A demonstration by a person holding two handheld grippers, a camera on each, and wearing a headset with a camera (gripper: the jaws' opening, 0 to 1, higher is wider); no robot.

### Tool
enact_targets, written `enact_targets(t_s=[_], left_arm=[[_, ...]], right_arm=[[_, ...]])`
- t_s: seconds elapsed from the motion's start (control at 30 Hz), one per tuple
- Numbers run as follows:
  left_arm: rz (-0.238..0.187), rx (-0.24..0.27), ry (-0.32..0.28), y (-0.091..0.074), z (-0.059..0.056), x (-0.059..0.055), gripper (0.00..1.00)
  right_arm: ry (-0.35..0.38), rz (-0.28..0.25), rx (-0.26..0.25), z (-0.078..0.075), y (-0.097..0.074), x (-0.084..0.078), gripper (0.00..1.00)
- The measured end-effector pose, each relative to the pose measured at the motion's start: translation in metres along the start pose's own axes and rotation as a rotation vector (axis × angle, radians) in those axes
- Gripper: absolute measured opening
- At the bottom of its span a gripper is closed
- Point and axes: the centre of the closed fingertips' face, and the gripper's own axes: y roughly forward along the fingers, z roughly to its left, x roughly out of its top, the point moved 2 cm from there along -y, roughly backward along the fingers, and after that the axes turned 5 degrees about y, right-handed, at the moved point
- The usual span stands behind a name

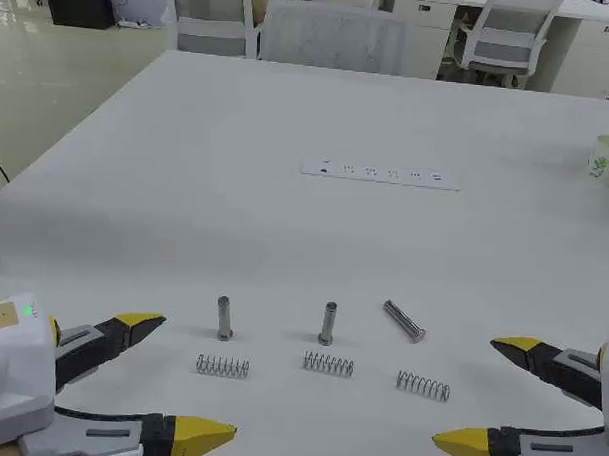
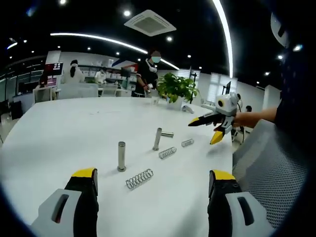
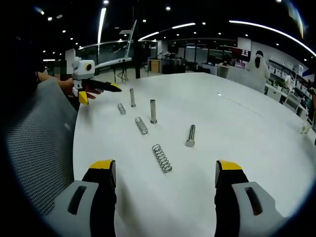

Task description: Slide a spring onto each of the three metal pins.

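1. Steel pins first: the middle pin [image 1: 327,323] stands upright, the left pin [image 1: 223,317] stands the same way well to its left, and the right pin [image 1: 404,320] lies on its side near its right.
2. The middle spring [image 1: 328,364] lies just in front of the middle pin, with the left spring [image 1: 223,365] and right spring [image 1: 422,385] out to either side. No pin carries a spring yet.
3. The left gripper [image 1: 199,374] and right gripper [image 1: 463,392] flank the middle pin on our side, both spread wide and empty.
4. We judge the first pick is due. We should pinch a spring lightly near one end, tip it upright, line its bore over the pin top and lower it. The fallen pin probably needs steadying with the other gripper.
5. The white table [image 1: 285,207] carries a socket strip [image 1: 378,174] far beyond the middle pin.
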Motion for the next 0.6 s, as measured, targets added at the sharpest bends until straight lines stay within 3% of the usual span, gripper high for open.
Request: enact_targets(t_s=[0.6], left_arm=[[0.004, 0.002, 0.003, -0.0007, -0.0009, -0.0004, 0.88]], right_arm=[[-0.001, -0.002, 0.001, 0.0, -0.0011, -0.0002, 0.81]])
